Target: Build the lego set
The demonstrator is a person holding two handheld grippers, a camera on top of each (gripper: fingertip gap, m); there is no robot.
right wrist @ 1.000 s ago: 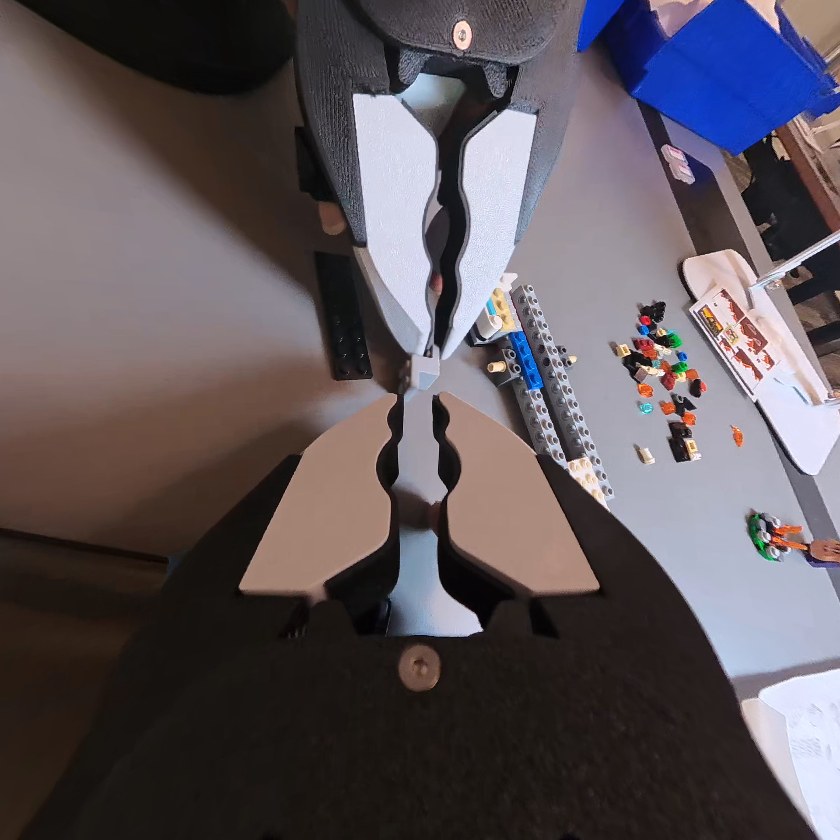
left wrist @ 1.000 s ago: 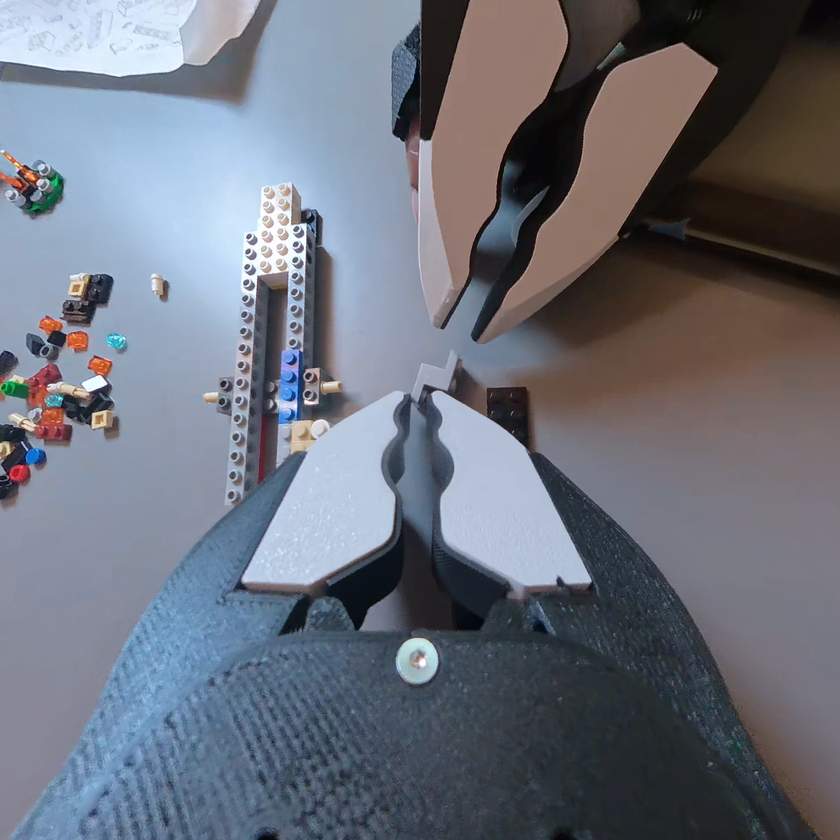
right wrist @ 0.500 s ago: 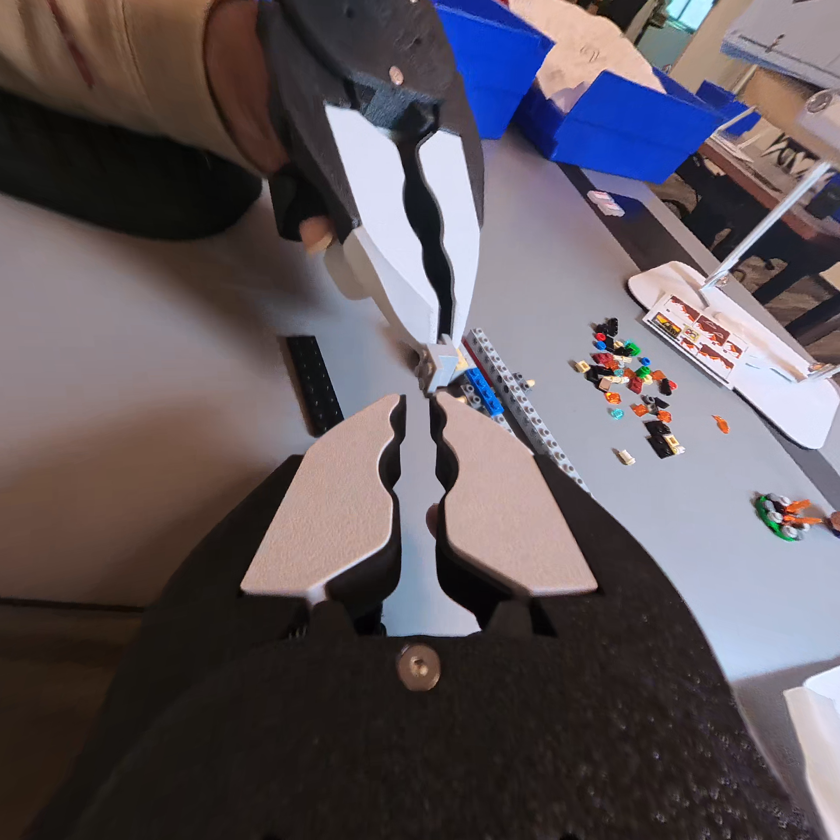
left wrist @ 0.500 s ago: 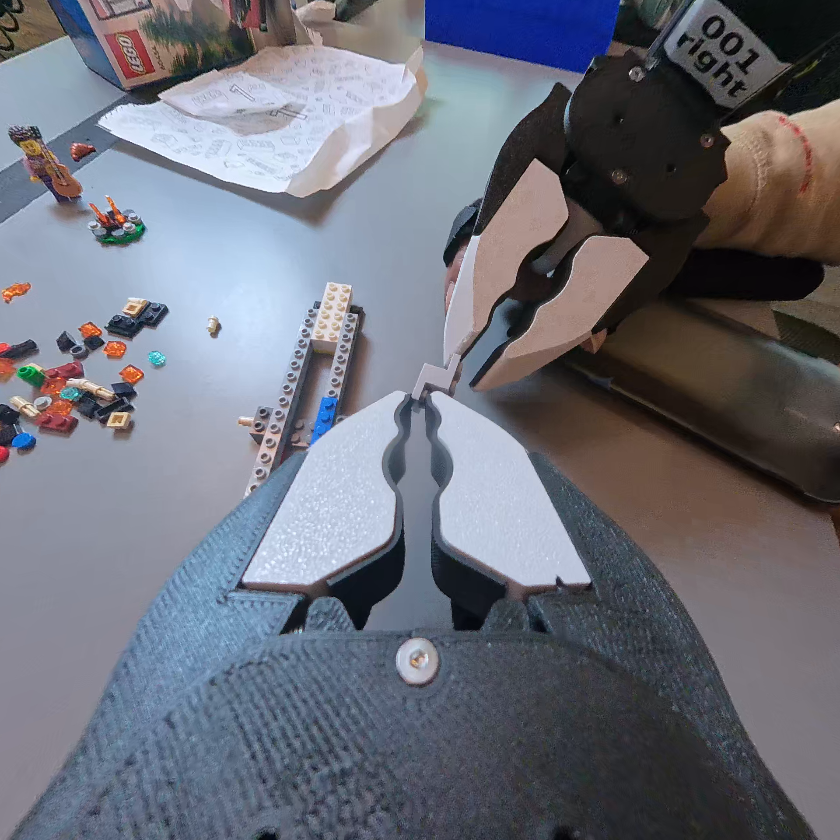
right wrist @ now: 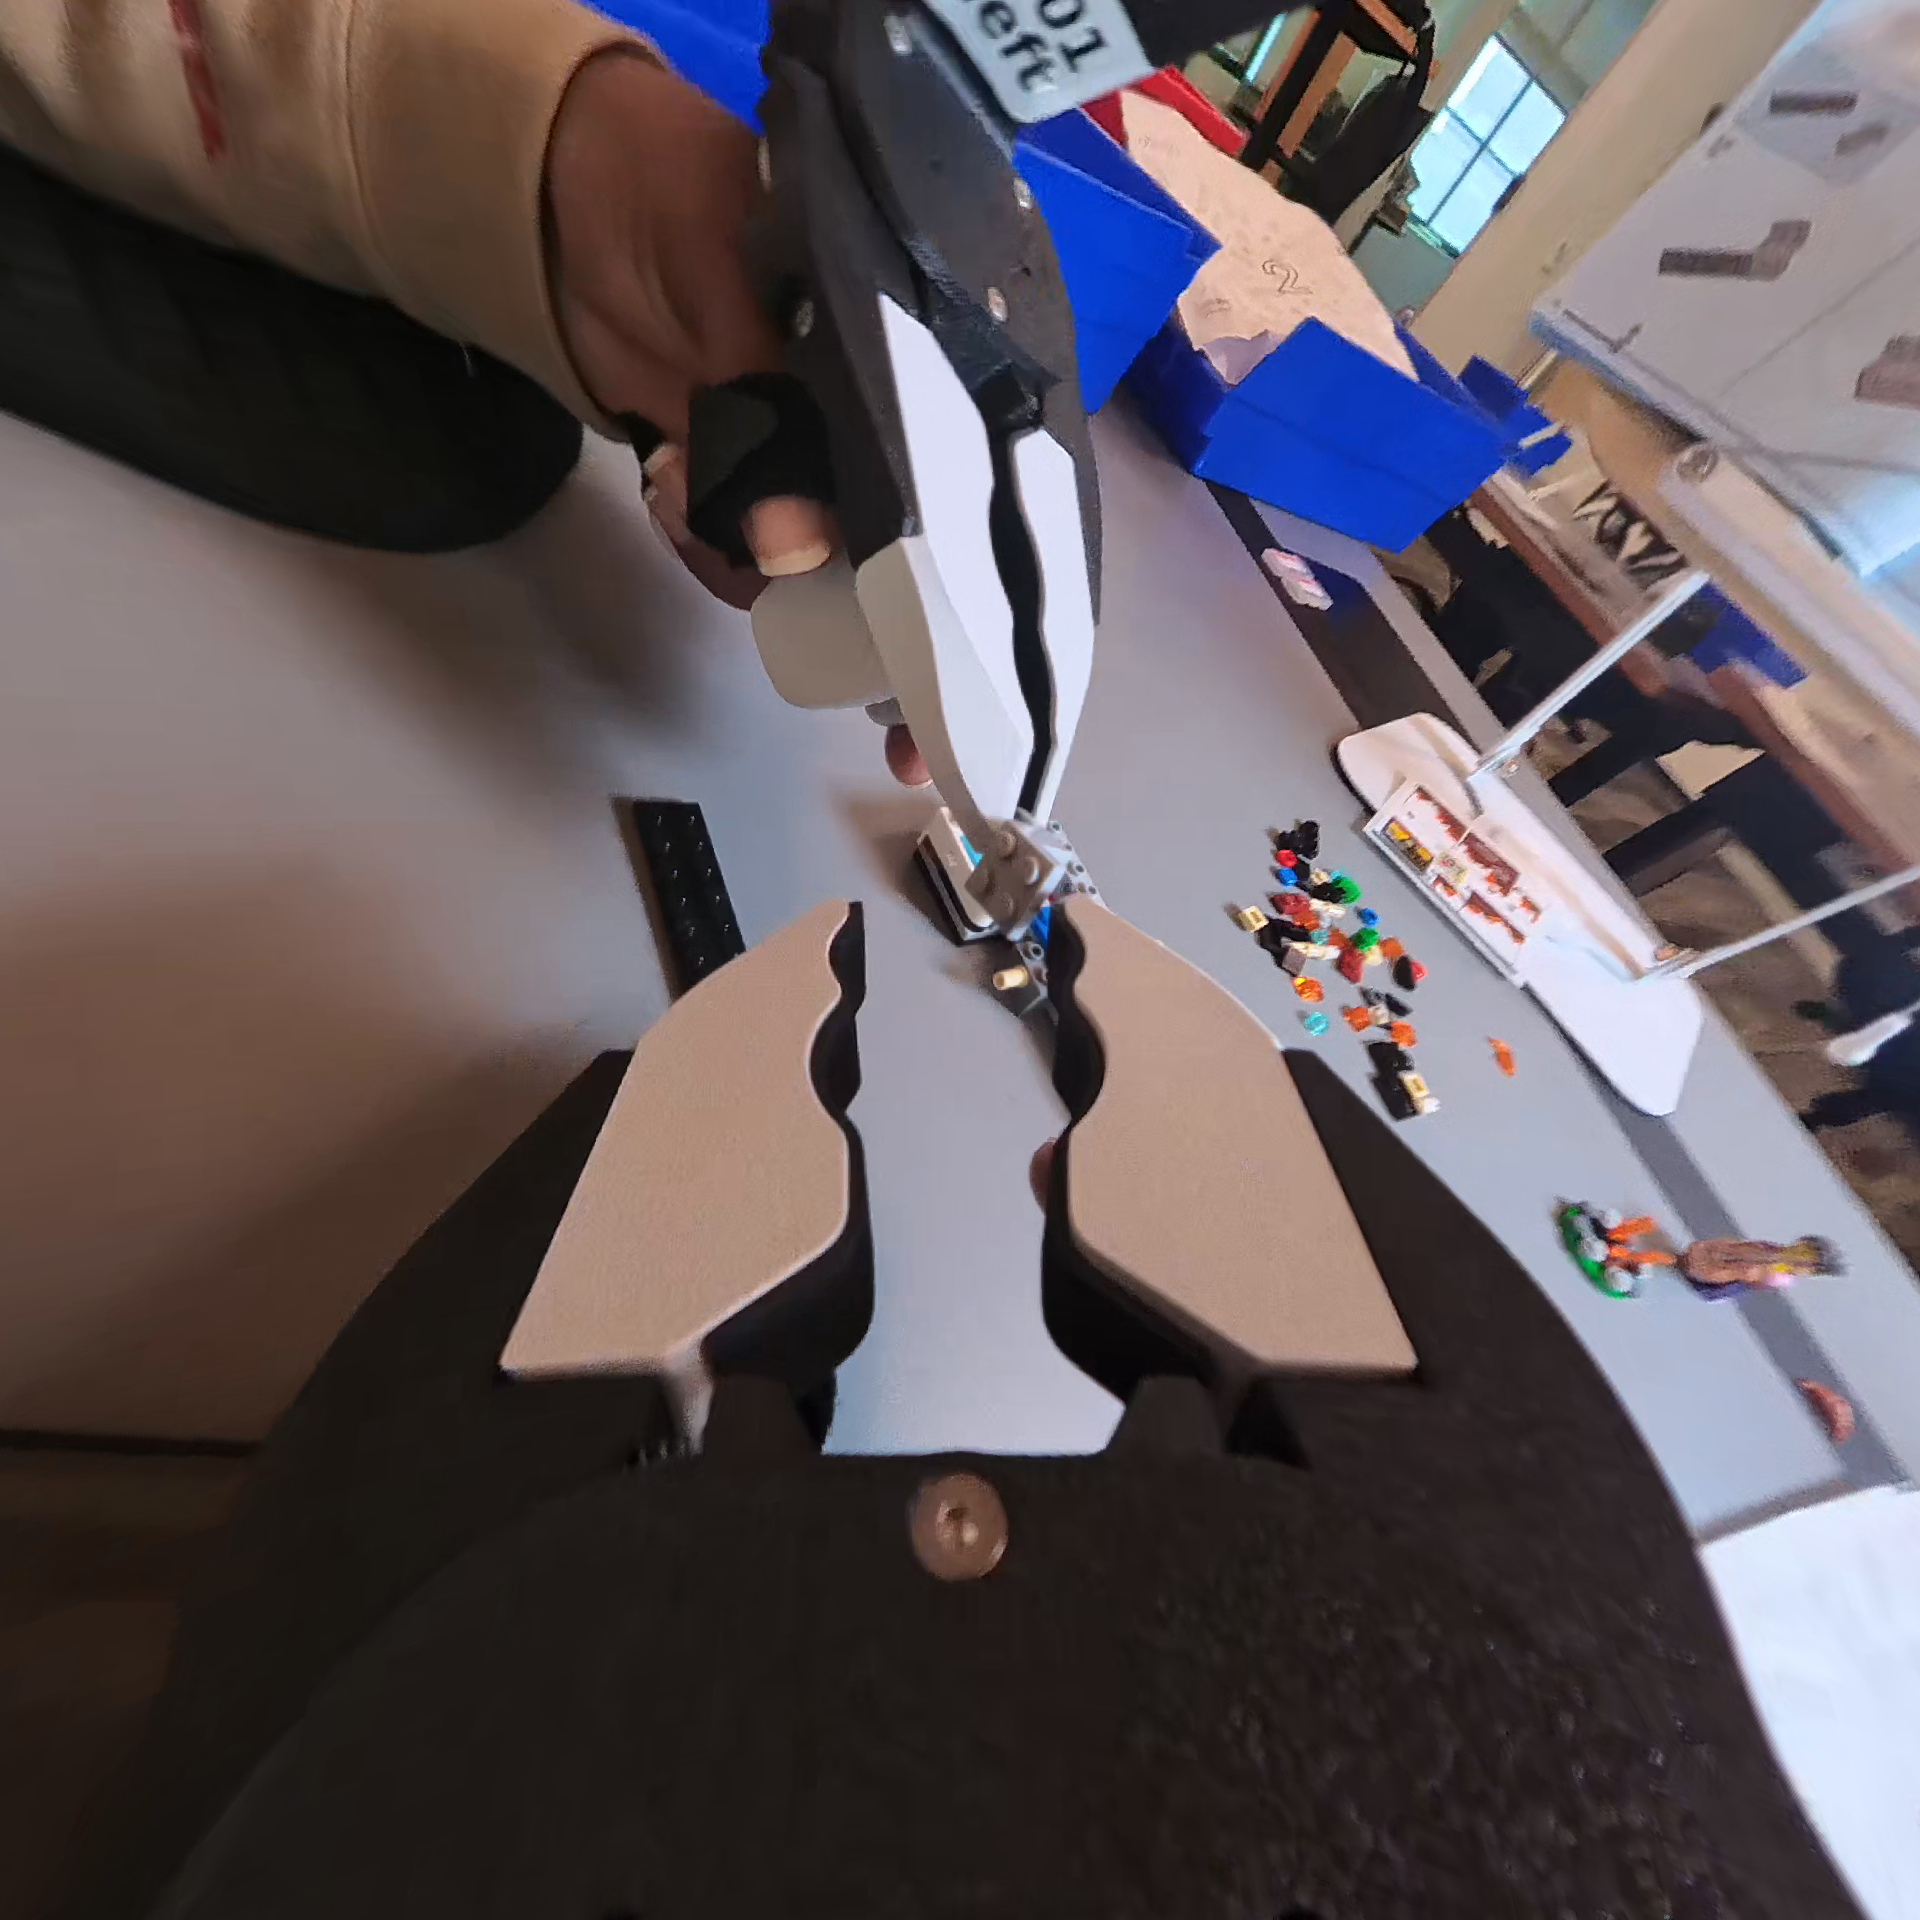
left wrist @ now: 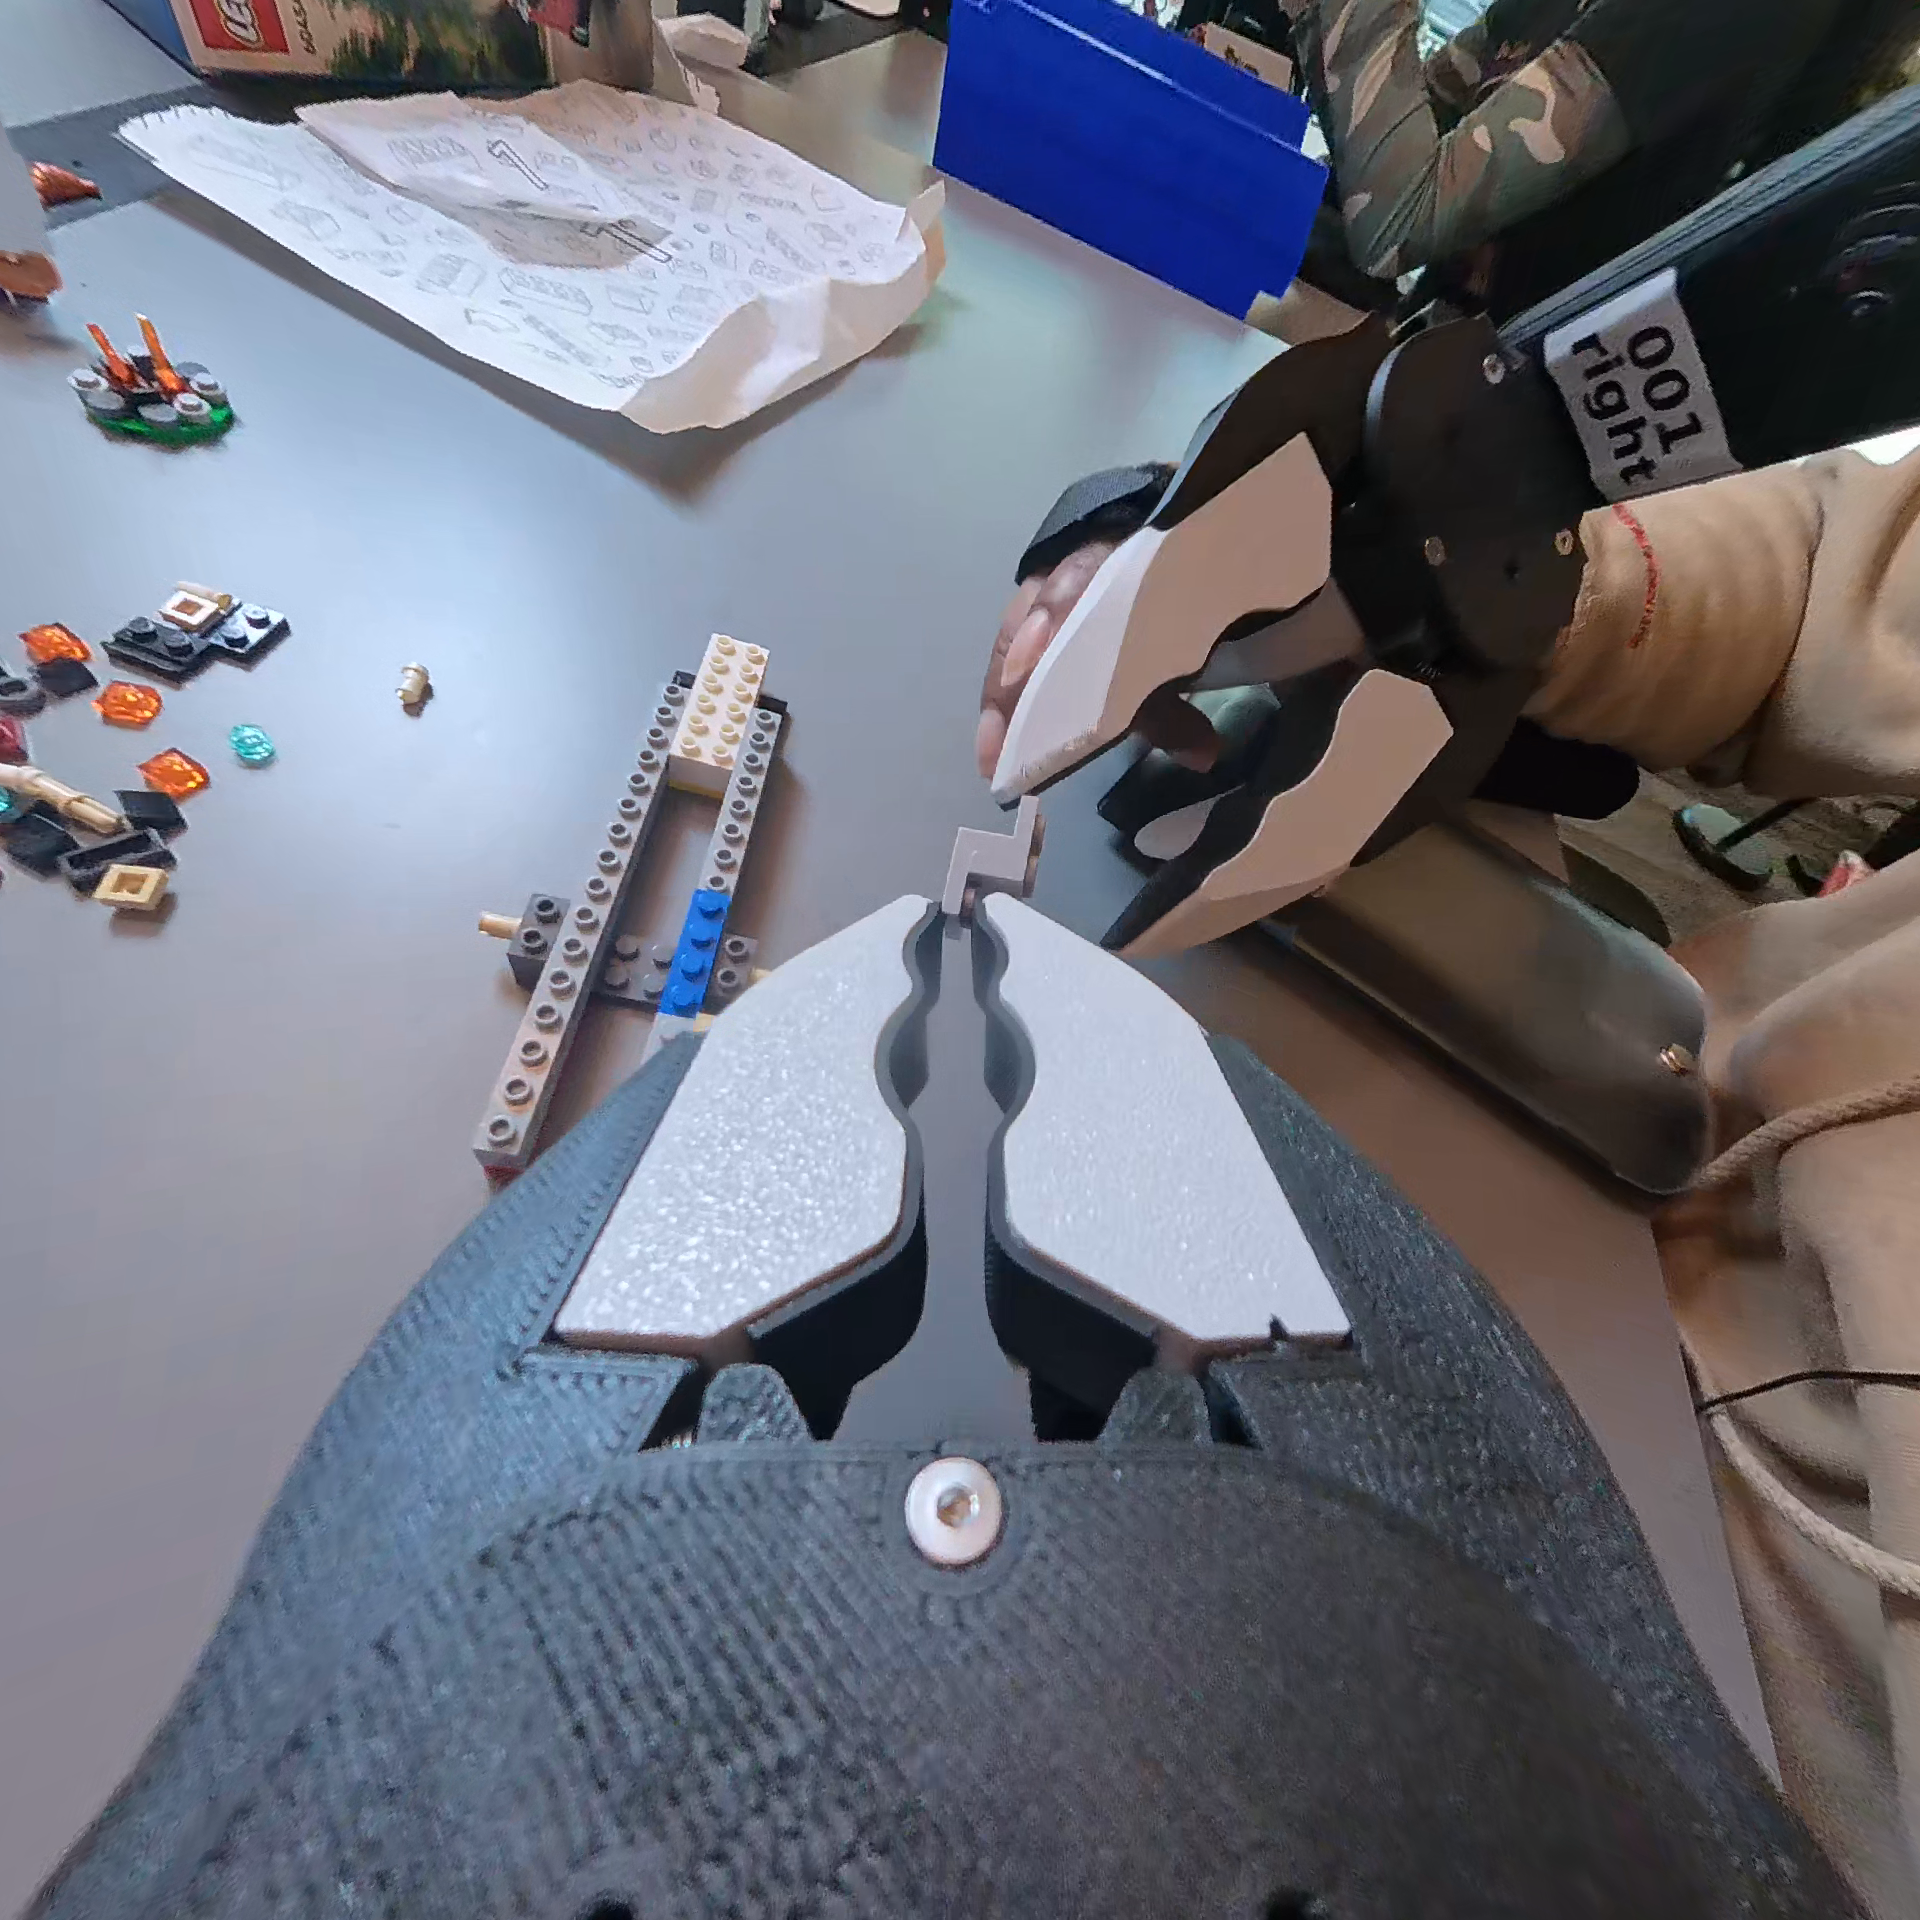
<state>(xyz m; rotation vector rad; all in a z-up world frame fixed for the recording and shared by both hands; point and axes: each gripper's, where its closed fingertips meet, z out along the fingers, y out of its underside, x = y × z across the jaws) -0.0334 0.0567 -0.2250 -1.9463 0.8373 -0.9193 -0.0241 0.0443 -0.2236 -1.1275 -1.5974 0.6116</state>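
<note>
My left gripper [left wrist: 961, 902] is shut on a small grey stepped Lego piece [left wrist: 992, 860] and holds it above the table. My right gripper [right wrist: 956, 914] is open and empty, its jaws spread wide just in front of that piece [right wrist: 1010, 875]. In the left wrist view the right gripper [left wrist: 1070, 868] comes in from the right, and its upper fingertip [left wrist: 1023, 774] is right at the piece's top. The long grey frame build [left wrist: 623, 914] with tan and blue bricks lies flat on the table, left of both grippers.
Several loose small pieces [left wrist: 114, 748] lie at the far left, with a small campfire build [left wrist: 156, 400] behind them. A black plate [right wrist: 686, 894] lies near the right gripper. A paper bag [left wrist: 582, 260], blue bins [left wrist: 1122, 187] and a minifigure [right wrist: 1756, 1262] sit farther off. My two grippers' fingertips are within a few centimetres of each other.
My right gripper has opened wide; it was nearly shut at the grey piece. Both grippers have tilted from looking down to a lower angle. The left still holds the piece.
</note>
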